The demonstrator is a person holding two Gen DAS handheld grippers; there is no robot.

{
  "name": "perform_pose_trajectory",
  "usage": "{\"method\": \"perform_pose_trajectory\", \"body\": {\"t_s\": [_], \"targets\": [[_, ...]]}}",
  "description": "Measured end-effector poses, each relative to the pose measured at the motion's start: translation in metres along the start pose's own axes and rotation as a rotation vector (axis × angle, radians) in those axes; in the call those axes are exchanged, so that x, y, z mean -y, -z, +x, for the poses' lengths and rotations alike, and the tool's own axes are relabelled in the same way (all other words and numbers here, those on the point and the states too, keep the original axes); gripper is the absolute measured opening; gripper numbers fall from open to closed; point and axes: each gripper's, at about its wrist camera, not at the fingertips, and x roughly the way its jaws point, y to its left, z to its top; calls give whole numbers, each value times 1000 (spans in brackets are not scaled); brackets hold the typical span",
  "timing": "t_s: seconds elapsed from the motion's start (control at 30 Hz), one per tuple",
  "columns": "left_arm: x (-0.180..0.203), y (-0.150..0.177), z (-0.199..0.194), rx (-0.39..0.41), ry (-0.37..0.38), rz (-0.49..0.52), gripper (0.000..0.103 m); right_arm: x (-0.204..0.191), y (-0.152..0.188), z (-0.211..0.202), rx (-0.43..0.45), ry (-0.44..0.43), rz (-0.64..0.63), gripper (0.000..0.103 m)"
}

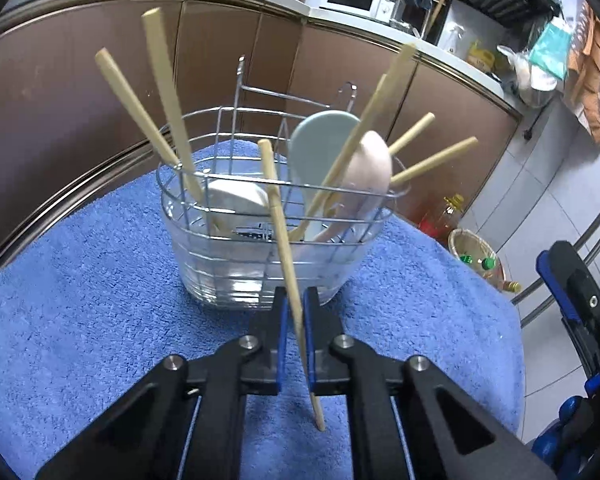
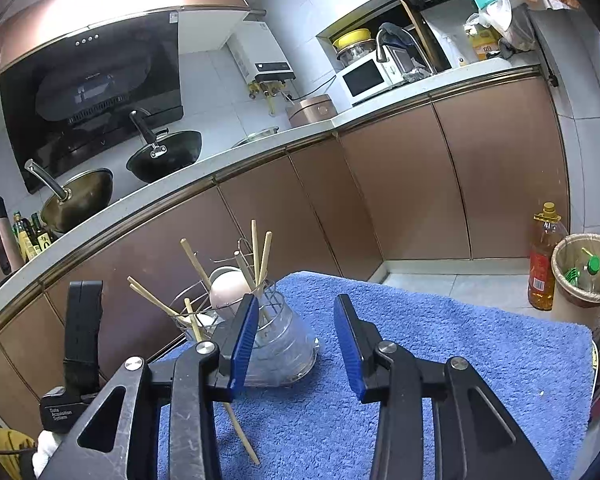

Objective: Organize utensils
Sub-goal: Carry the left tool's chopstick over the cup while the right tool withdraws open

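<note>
A wire utensil holder [image 1: 276, 216] in a clear plastic cup stands on the blue towel [image 1: 80, 320]. It holds several bamboo chopsticks [image 1: 168, 92], a pale blue spoon [image 1: 316, 148], a pink spoon [image 1: 372, 164] and a white spoon [image 1: 236, 200]. My left gripper [image 1: 295, 300] is shut on one bamboo chopstick [image 1: 284, 240], held nearly upright just in front of the holder. My right gripper [image 2: 296, 320] is open and empty above the towel, to the right of the holder [image 2: 276, 336]. The held chopstick [image 2: 240, 428] shows partly behind its left finger.
Brown cabinet doors [image 2: 420, 184] and a white counter run behind the table. A bin [image 2: 584, 276] and an oil bottle [image 2: 544, 256] stand on the floor at right. The towel's right edge [image 2: 580, 360] drops off to the floor.
</note>
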Motion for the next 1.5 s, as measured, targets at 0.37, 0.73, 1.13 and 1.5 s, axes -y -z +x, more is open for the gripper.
{"method": "perform_pose_trajectory", "body": {"t_s": [0.37, 0.73, 1.13, 1.5], "targets": [[2, 4, -4, -91, -14, 24, 6, 11, 8, 2, -21, 17, 20, 37], [9, 14, -16, -113, -8, 49, 6, 12, 14, 5, -36, 18, 20, 37], [34, 19, -45, -7, -94, 180, 4, 13, 18, 6, -40, 18, 20, 37], [55, 9, -75, 104, -114, 260, 4, 15, 20, 8, -44, 21, 18, 38]]}}
